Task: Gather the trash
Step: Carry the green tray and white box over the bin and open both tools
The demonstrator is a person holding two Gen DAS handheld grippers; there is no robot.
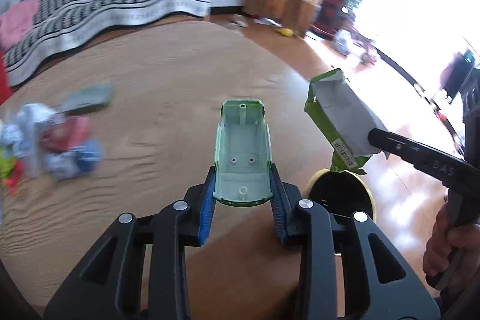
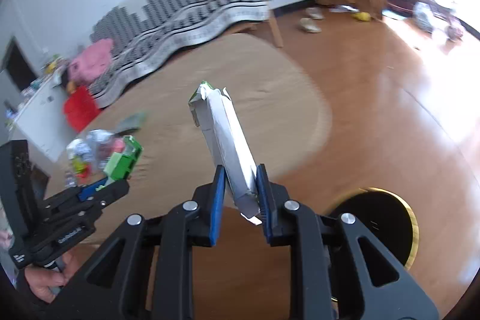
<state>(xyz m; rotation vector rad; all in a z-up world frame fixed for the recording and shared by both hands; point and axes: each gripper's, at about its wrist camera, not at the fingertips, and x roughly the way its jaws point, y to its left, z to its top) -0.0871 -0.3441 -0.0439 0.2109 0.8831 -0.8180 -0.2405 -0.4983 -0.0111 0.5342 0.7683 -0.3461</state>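
Faintly, "DAS" on right gripper (image 1: 375, 137)

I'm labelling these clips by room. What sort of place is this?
Most likely a home living room: a sofa under a checked cover, a tan rug on wood flooring, and toys scattered on it.

The litter pile (image 1: 45, 140) at the rug's left edge is smeared beyond telling its pieces apart. The bin (image 2: 387, 227) is half hidden behind gripper frames. The hand (image 1: 447, 248) is cut off at the right.
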